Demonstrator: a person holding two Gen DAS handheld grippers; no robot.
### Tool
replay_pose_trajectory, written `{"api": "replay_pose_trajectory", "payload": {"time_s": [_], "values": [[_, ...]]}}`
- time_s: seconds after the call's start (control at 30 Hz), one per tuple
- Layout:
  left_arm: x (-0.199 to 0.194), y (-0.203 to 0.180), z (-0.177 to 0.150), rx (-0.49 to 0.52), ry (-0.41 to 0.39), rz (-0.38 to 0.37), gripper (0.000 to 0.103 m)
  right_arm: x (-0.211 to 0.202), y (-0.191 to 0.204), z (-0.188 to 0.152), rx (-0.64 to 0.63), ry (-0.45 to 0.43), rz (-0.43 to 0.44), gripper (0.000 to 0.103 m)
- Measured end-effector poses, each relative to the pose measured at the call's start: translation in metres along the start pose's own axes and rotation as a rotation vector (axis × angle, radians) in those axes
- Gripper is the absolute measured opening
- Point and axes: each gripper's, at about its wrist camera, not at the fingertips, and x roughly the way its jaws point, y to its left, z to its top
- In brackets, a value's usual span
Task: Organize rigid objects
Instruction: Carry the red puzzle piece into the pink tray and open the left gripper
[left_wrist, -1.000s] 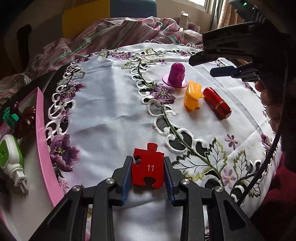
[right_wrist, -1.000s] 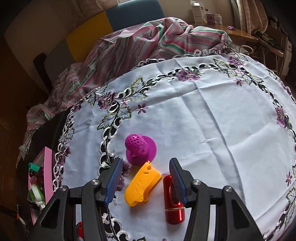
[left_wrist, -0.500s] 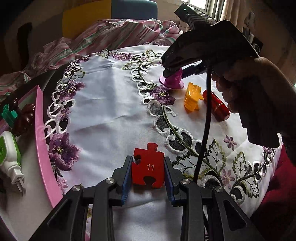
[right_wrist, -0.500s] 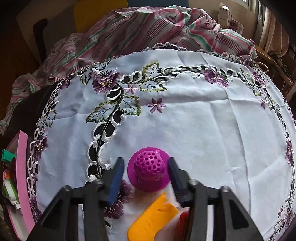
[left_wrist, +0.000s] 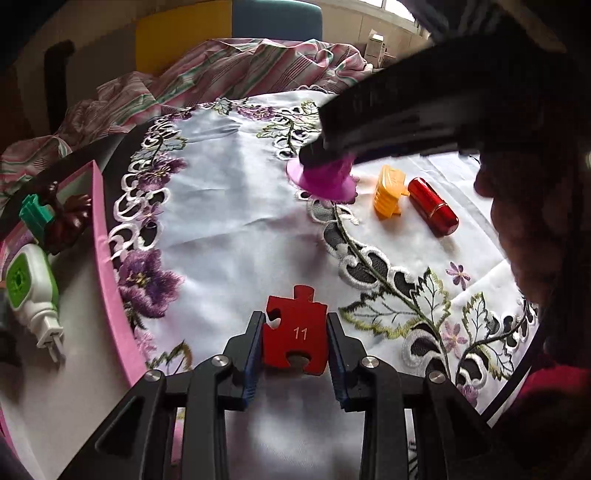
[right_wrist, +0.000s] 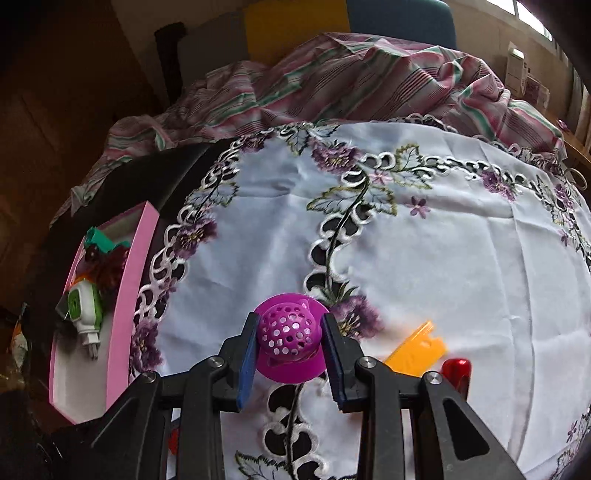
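Beyond your worktop's embroidered white cloth you see a rumpled striped fabric, then a yellow panel beside a blue chair back, dark wood at left, and a daylit window at right.

A white tablecloth with embroidered purple flowers, green leaves and white cutwork loops covers the table — its pattern runs along the edges and in a vine across the middle. At the far edge of the table lies a crumpled striped cloth in pink, green and white, partly over the tablecloth's border. Behind it stand a yellow panel and a blue chair back — small white boxes sit at the far right corner.
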Motion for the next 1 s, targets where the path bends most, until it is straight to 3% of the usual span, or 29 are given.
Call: {"api": "replay_pose_trajectory", "payload": {"time_s": [0.2,1.0], "values": [[-0.025,-0.002,-0.007,0.024,-0.031,0.02,0.032,0.021,0.019,-0.015,-0.108,0.098,0.005,0.032],[-0.096,0.024,-0.015,-0.051,-0.147,0.073,0.032,0.023,0.022,-0.017,-0.168,0.053,-0.074,0.032]]}}
